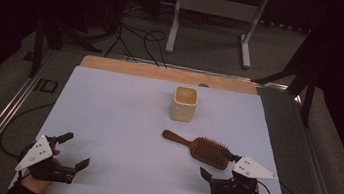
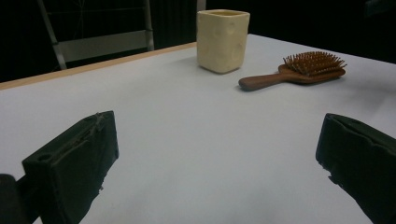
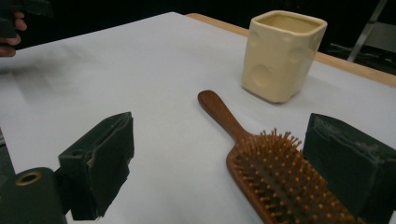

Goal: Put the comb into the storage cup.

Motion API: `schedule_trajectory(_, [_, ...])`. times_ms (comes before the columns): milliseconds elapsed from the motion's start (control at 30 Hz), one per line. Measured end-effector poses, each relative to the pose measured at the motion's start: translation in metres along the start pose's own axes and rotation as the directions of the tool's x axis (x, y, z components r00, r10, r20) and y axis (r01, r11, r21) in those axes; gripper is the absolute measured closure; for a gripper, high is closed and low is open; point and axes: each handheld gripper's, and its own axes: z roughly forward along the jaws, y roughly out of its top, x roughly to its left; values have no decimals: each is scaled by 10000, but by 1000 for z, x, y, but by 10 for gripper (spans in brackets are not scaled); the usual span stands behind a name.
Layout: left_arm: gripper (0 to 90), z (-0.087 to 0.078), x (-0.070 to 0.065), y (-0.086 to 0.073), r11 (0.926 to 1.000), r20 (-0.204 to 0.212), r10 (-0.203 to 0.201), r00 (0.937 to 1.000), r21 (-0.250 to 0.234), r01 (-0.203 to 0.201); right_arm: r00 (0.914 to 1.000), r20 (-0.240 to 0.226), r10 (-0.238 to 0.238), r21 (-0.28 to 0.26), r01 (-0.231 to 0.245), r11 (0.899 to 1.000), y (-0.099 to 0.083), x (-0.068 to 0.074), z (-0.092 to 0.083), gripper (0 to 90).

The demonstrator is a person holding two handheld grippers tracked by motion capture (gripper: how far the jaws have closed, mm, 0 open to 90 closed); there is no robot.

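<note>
Both grippers sit at the near edge of a pale sheet [image 1: 121, 120] that covers the table, each held in a hand that comes in from the bottom of the high view. Taking the wooden hairbrush [image 1: 201, 148] as the landmark: the right gripper [image 1: 219, 166] is just beside it on the near side, jaws spread wide, with the brush head close to one jaw tip. From the right gripper view the bristled head lies against the inner side of one black jaw, though whether they touch is hard to tell, and the lower part of the head is cut off by the frame edge. The brush lies flat, bristles up, its handle pointing away towards the left gripper's side. A cream square cup [image 1: 184, 103] stands upright just beyond the brush handle, apart from it; its inside is too dim to make out. The left gripper [image 1: 73, 150] is well apart from the brush, far across the sheet, jaws also spread, holding nothing. Beyond the table the room is dark, with cables and a white frame on the floor.
</note>
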Motion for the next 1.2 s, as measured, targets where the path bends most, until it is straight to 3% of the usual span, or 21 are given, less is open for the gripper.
schedule_trajectory(467, [0,1,-1,0,10000,48,27,10000,55,-27,9994,52,-341,-62,341,9994,36,-4,11,89])
schedule_trajectory(1200, [0,1,-1,-1,10000,152,41,9999,82,-43,9968,-250,-762,382,772,9963,66,-5,49,93])
